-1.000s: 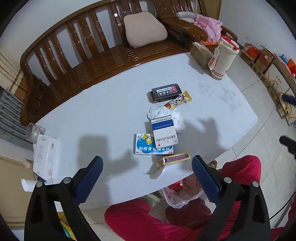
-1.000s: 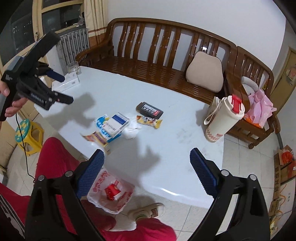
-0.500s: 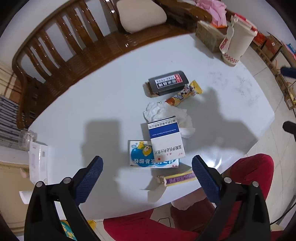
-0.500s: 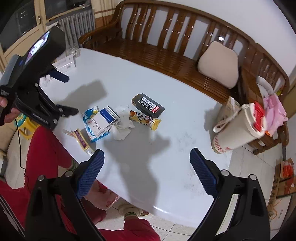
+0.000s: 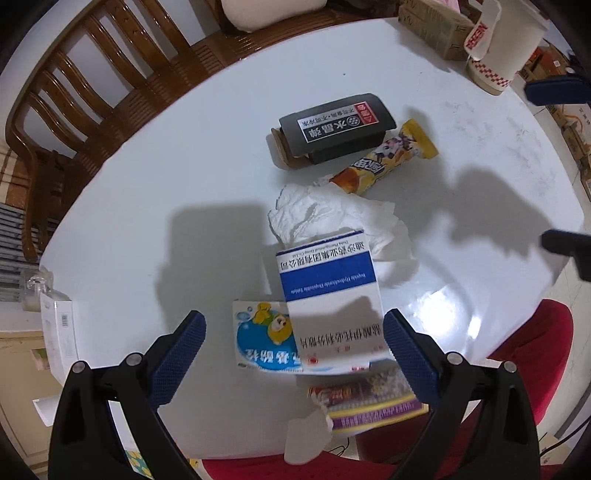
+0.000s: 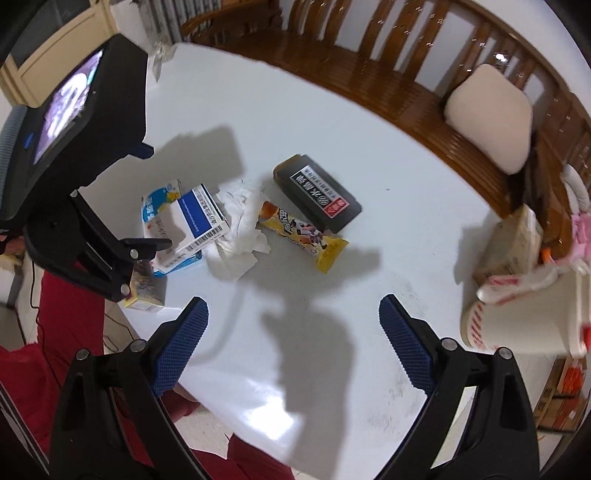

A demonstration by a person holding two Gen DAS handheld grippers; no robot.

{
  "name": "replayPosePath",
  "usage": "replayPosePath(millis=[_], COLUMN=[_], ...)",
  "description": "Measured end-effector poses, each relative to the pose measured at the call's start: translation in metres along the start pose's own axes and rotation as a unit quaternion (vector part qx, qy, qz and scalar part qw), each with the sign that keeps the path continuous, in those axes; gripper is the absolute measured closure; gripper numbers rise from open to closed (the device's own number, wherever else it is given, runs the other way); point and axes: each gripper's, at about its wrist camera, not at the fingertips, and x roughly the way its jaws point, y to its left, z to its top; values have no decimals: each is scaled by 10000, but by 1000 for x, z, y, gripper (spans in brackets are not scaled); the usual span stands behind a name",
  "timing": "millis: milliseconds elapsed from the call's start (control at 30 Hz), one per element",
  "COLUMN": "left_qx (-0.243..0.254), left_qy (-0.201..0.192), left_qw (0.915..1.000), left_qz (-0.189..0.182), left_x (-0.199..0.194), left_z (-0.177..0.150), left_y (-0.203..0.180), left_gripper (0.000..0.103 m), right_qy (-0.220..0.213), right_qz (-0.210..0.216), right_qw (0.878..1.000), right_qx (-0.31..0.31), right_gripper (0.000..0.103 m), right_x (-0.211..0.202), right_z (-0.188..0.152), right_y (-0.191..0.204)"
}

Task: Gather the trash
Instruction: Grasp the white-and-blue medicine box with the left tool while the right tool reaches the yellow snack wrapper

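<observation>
Trash lies on a white table (image 5: 184, 192): a blue-and-white medicine box (image 5: 330, 306) (image 6: 192, 229) lying on a cartoon box (image 5: 260, 343), a crumpled tissue (image 5: 332, 218) (image 6: 240, 229), a yellow snack wrapper (image 5: 388, 158) (image 6: 303, 232), a black box (image 5: 334, 127) (image 6: 317, 192) and a purple wrapper (image 5: 369, 406) at the near edge. My left gripper (image 5: 293, 354) is open, just above the medicine box, its fingers either side. My right gripper (image 6: 293, 343) is open over bare table, short of the yellow wrapper.
A wooden bench (image 5: 110, 74) with a cushion (image 6: 487, 118) runs behind the table. A large paper cup (image 5: 506, 48) (image 6: 524, 314) and a cardboard box (image 5: 432, 29) stand at the far right. A white carton (image 5: 59, 339) and glass jar (image 5: 35, 291) sit at the left.
Both grippers have moved down and closer to the table. The left one has come in over the medicine box; the right one has neared the yellow wrapper. Both stay open.
</observation>
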Motion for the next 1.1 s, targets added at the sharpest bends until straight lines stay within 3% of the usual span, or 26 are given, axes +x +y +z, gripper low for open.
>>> replayPosePath(millis=[400, 567, 667, 867, 1100], left_qx=[-230, -150, -7, -246, -304], left_qy=[242, 254, 306, 403, 631], left_qw=[9992, 9988, 9992, 9985, 9969], left_qz=[-240, -383, -253, -291, -363], left_x=[25, 20, 24, 32, 46], left_z=[9, 7, 9, 12, 14], left_y=[9, 1, -7, 0, 1], left_gripper=[9, 9, 9, 9, 9], right_qy=[392, 467, 451, 545, 733], right_qz=[102, 113, 162, 212, 220], right_qw=[9976, 9972, 9970, 9950, 9911], right_qx=[-570, -579, -604, -813, -1088], right_gripper=[13, 17, 17, 17, 32], right_x=[61, 69, 71, 83, 105], right_z=[34, 34, 32, 38, 47], right_y=[-8, -15, -16, -13, -17])
